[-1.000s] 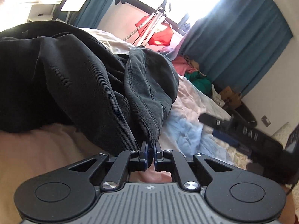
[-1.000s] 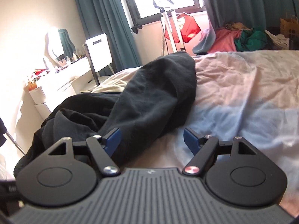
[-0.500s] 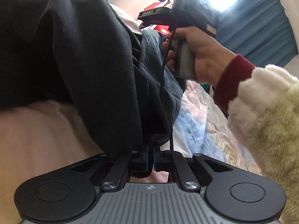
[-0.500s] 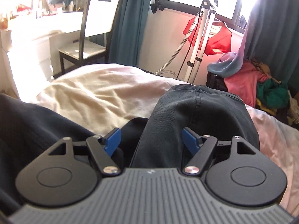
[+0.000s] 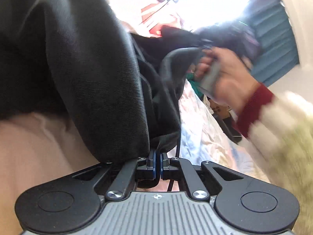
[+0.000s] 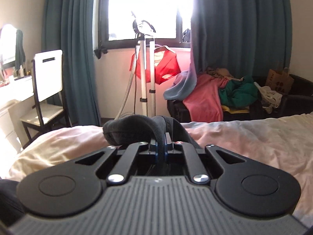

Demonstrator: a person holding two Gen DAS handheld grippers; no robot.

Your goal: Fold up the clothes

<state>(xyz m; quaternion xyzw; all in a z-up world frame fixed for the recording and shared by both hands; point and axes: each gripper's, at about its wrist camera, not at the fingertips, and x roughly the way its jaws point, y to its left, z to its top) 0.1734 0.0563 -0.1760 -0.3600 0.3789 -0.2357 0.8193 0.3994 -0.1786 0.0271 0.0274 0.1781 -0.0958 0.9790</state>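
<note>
Both hand-held grippers, left (image 5: 158, 157) and right (image 6: 160, 146), clench the dark ribbed garment's (image 5: 93, 78) edges, right's jaws having just closed, to stretch it above the bed (image 6: 244, 137) for folding.

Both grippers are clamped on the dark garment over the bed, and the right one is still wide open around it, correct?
Not quite. The right gripper is not open: the right wrist view shows its jaws, which have just been closing, shut on a fold of the dark garment. The rest holds: the left gripper is clamped on the garment's edge over the bed.
</note>
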